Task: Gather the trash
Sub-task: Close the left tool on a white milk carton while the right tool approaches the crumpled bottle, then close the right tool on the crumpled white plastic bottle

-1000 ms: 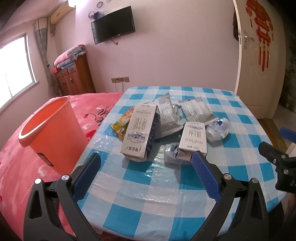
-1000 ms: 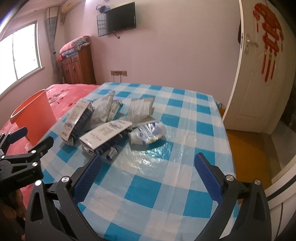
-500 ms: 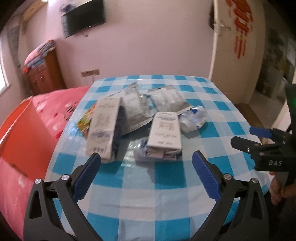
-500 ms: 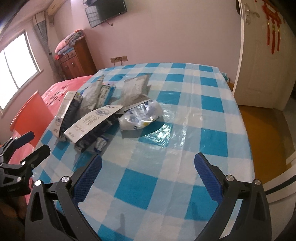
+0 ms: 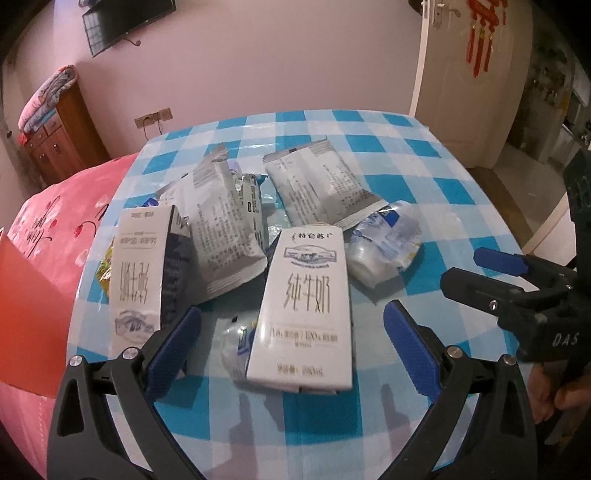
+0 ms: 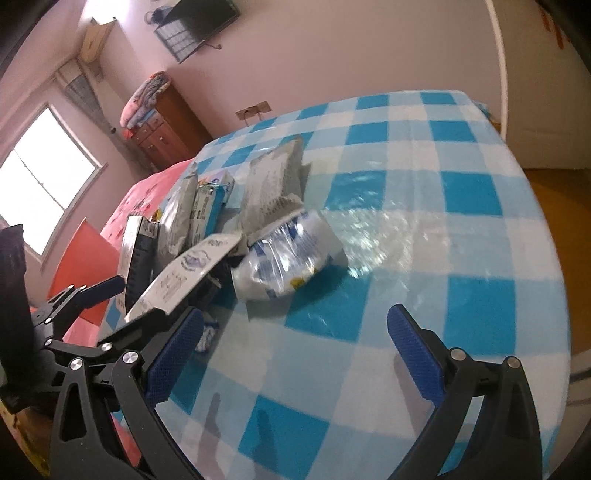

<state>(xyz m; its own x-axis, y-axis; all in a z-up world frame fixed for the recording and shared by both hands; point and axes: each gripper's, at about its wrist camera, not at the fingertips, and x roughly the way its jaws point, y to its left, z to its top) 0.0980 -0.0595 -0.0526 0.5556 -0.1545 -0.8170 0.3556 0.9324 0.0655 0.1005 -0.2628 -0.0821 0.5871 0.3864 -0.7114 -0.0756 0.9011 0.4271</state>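
Pink-walled bedroom, blue-checked tablecloth under milk cartons; wall television

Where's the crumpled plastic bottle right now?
Left wrist view: crumpled plastic bottle lies right of the flat milk carton, just below the grey wrapper.
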